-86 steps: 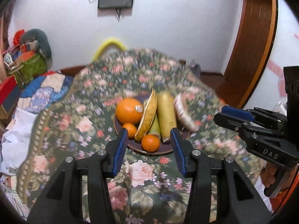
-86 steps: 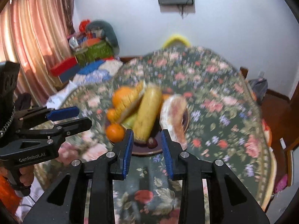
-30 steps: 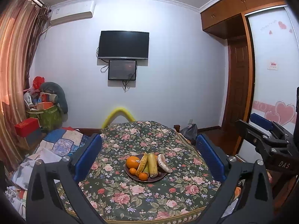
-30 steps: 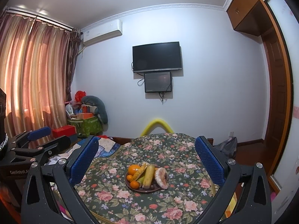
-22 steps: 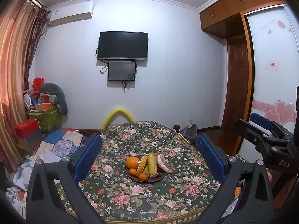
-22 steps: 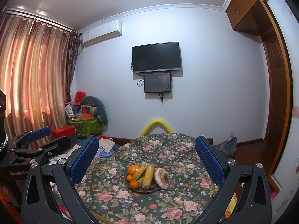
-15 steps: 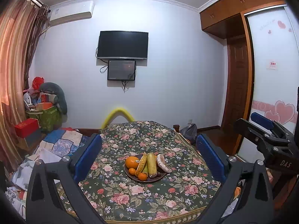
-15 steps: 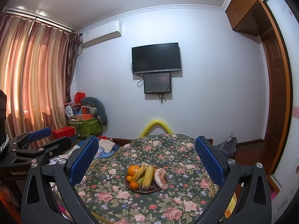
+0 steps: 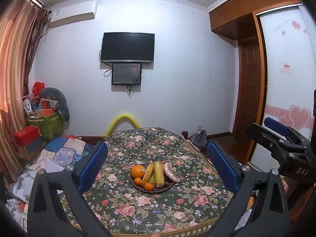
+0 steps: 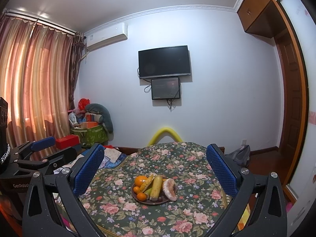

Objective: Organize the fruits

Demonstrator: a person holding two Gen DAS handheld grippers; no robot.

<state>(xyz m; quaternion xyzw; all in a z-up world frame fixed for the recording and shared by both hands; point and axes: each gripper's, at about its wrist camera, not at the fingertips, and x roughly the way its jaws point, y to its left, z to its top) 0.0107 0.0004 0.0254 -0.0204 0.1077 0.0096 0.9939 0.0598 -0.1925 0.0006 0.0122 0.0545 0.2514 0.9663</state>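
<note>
A dark plate (image 9: pixel 169 187) (image 10: pixel 167 199) sits in the middle of a round table with a floral cloth (image 9: pixel 126 203) (image 10: pixel 189 215). It holds a big orange (image 9: pixel 137 171) (image 10: pixel 140 180), small oranges (image 9: pixel 149 186) (image 10: pixel 141 196), a yellow-green sugarcane piece (image 9: pixel 159 174) (image 10: pixel 156 187), a yellow wedge (image 9: pixel 147 174) and a pale pomelo piece (image 9: pixel 171 172) (image 10: pixel 169 189). My left gripper (image 9: pixel 157 166) is wide open and empty, well back from the plate. My right gripper (image 10: pixel 155 169) is wide open and empty too. Each shows at the edge of the other's view.
A TV (image 9: pixel 127 47) and a small screen hang on the far wall. Bags and boxes (image 9: pixel 44 122) pile up at the left by the curtain. A wooden door and wardrobe (image 9: pixel 248 106) stand at the right. A yellow foam arc (image 9: pixel 123 119) rises behind the table.
Both grippers have pulled far back from the plate and opened wide since the earliest frames. Over the last second, almost nothing has moved.
</note>
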